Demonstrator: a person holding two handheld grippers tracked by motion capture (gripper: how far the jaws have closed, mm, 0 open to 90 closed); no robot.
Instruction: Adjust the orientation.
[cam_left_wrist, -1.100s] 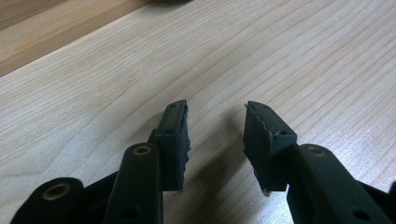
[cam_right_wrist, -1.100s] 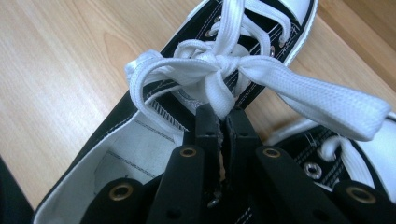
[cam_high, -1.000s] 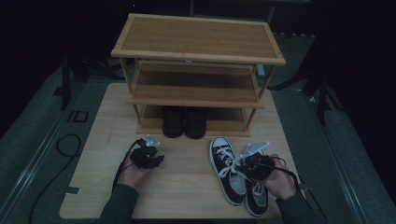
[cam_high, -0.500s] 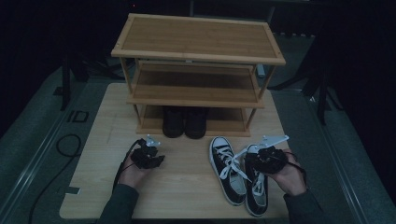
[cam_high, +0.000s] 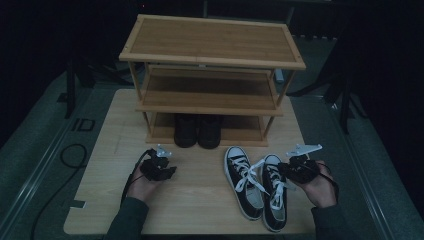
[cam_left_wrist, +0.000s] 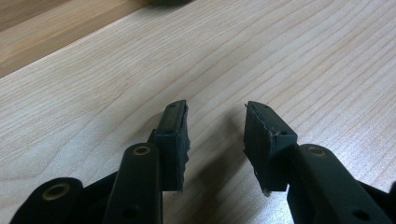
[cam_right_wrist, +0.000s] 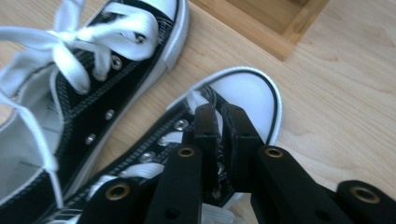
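A pair of black sneakers with white laces lies on the wooden table (cam_high: 200, 205), the left sneaker (cam_high: 242, 182) (cam_right_wrist: 93, 84) beside the right sneaker (cam_high: 272, 200) (cam_right_wrist: 243, 93). My right gripper (cam_high: 282, 168) (cam_right_wrist: 223, 116) hovers at the right sneaker's lacing behind its white toe cap. Its jaws are pressed nearly together, seemingly on a lace (cam_right_wrist: 194, 100). My left gripper (cam_high: 169, 170) (cam_left_wrist: 215, 121) rests low over bare table, open, with nothing between its fingers.
A three-tier wooden shoe rack (cam_high: 210, 60) stands at the back of the table. A dark pair of shoes (cam_high: 197, 131) sits on its bottom shelf. A black cable (cam_high: 70, 160) lies on the floor at the left.
My right gripper has shifted right and slightly away from me, from above the sneakers to the right sneaker's upper side. The left gripper has stayed in place.
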